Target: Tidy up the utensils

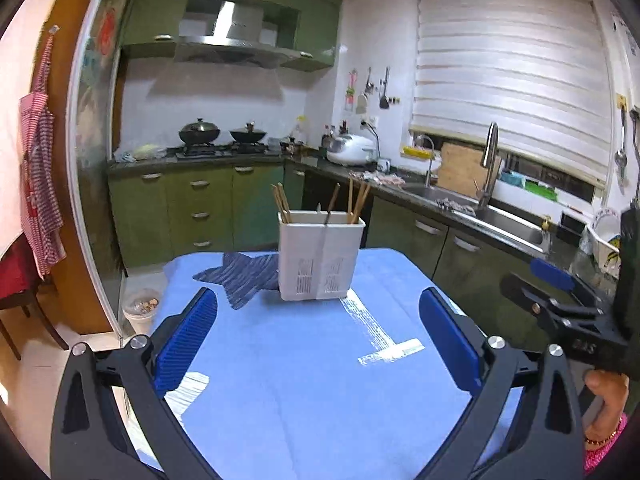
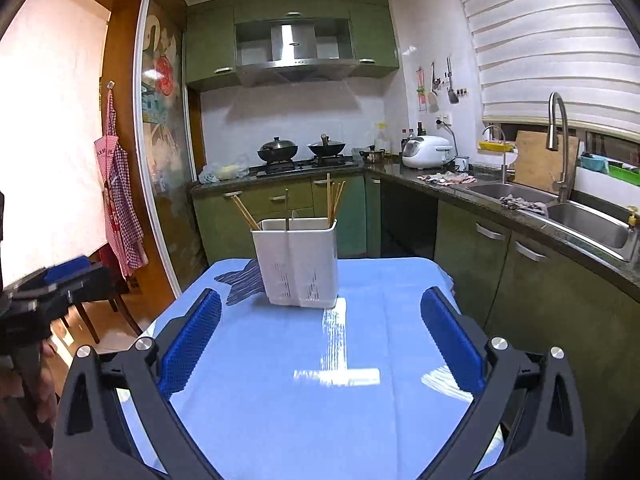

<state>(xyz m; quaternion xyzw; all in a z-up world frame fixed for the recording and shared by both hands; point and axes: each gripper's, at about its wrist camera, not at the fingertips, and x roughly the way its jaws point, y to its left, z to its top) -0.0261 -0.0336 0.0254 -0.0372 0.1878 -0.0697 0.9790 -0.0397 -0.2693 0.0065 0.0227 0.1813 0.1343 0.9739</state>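
A star-shaped woven mat (image 1: 244, 278) lay beside the white slotted utensil holder (image 1: 321, 258) — wooden chopsticks (image 1: 282, 206) upright inside. Both the left gripper (image 1: 320, 344) and right gripper (image 2: 320, 344) gaped wide, empty, over the blue tablecloth (image 1: 304, 380).

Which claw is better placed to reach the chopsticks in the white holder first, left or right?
Probably the left, though only slightly. Both the left claw and the right claw are open, empty and face the white holder. In the left view the chopsticks look somewhat nearer.

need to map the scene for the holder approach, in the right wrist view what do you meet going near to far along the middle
right gripper, open, over the blue tablecloth → white glare strip on the cloth → white utensil holder with chopsticks → green base cabinets → stove with two woks → range hood
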